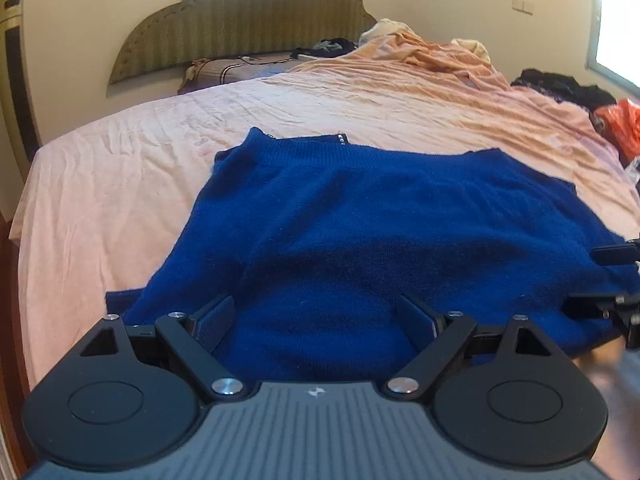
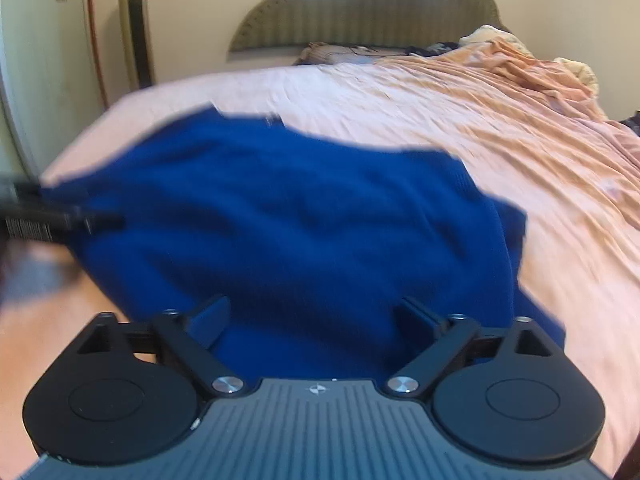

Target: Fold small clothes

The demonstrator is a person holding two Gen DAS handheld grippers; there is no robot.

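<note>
A royal blue knitted sweater (image 1: 360, 220) lies spread flat on the pink bed sheet (image 1: 120, 184), its ribbed collar (image 1: 304, 148) at the far side. My left gripper (image 1: 316, 314) hovers open over the sweater's near hem, nothing between its fingers. The right gripper's fingers (image 1: 612, 256) poke in at the right edge of the left wrist view. In the blurred right wrist view the sweater (image 2: 300, 220) fills the middle, and my right gripper (image 2: 312, 316) stands open above its near edge. The left gripper's tip (image 2: 80, 222) shows at that view's left edge.
A crumpled peach blanket (image 1: 440, 64) covers the bed's far right. Dark clothes (image 1: 560, 84) and an orange item (image 1: 620, 124) lie at the right edge. A pillow (image 1: 228, 70) rests by the padded headboard (image 1: 256, 12). A tall tower fan (image 2: 136, 28) stands left of the bed.
</note>
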